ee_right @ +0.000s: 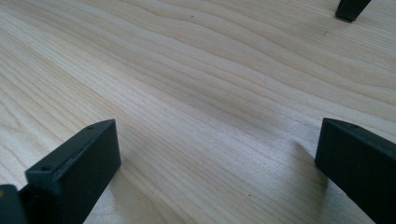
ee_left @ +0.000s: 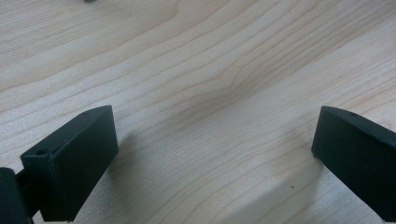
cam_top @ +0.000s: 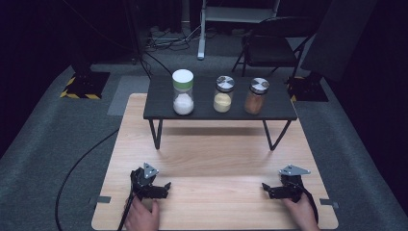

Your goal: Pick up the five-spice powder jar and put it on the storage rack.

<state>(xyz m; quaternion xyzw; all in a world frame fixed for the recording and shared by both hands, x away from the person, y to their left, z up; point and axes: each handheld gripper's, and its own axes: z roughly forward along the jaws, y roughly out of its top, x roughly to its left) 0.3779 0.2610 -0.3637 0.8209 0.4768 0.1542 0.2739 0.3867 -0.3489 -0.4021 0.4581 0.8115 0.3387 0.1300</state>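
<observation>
Jars: white-lidded jar, yellow-filled jar and brown-filled jar stand in a row on the black shelf, well ahead of both jaws.
Left gripper: jaws spread wide, holding nothing, low over bare bench.
Right gripper: jaws released, empty.
Surface: pale wood grain between the jaws.
Room: dark, grey carpet, folding chair behind.
</observation>
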